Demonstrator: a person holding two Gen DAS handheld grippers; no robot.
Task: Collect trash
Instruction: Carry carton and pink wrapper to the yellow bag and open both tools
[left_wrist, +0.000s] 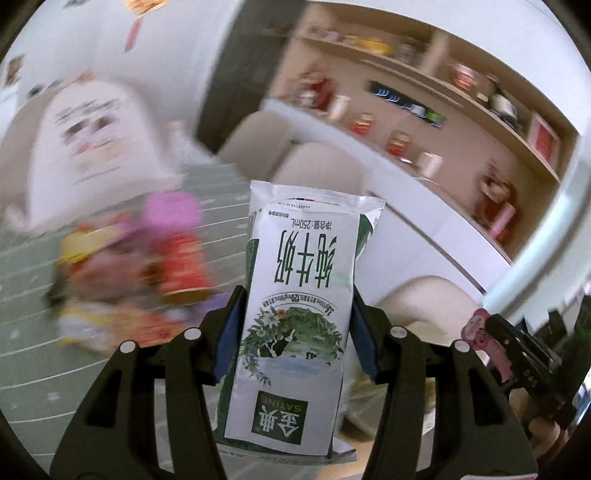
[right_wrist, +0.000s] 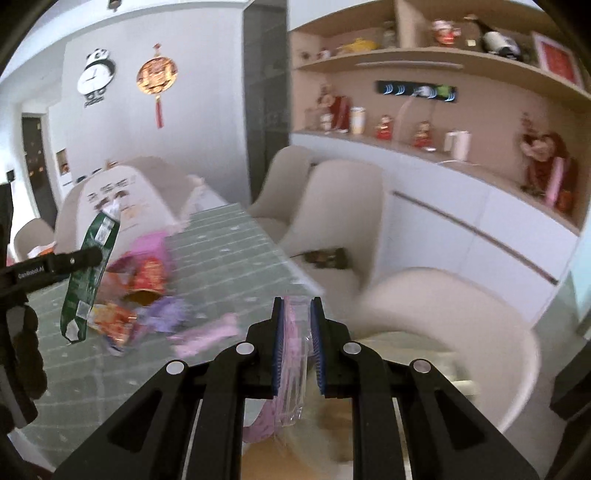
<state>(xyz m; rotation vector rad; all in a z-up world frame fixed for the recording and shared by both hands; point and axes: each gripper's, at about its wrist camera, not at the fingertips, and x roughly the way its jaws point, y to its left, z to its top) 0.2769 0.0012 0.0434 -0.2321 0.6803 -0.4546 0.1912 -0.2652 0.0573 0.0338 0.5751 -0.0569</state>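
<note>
Green table (right_wrist: 229, 258) spans the left half of the right wrist frame, blurred trash pile (right_wrist: 144, 295) left of centre. Left gripper (left_wrist: 295, 332) pinches a milk carton (left_wrist: 295, 295), centre frame. Right gripper (right_wrist: 297, 339) pinches a pink wrapper (right_wrist: 291, 354), lower centre.

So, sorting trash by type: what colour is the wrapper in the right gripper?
Pink and clear plastic wrapper, seen best in the right wrist view.

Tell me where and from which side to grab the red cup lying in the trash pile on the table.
The red cup lies on its side, its open gold-lined mouth turned toward the table's near edge. Come down from above and close the fingers across its round body near mid-length; wrappers crowd its sides, so a low side approach would probably snag them.
</note>
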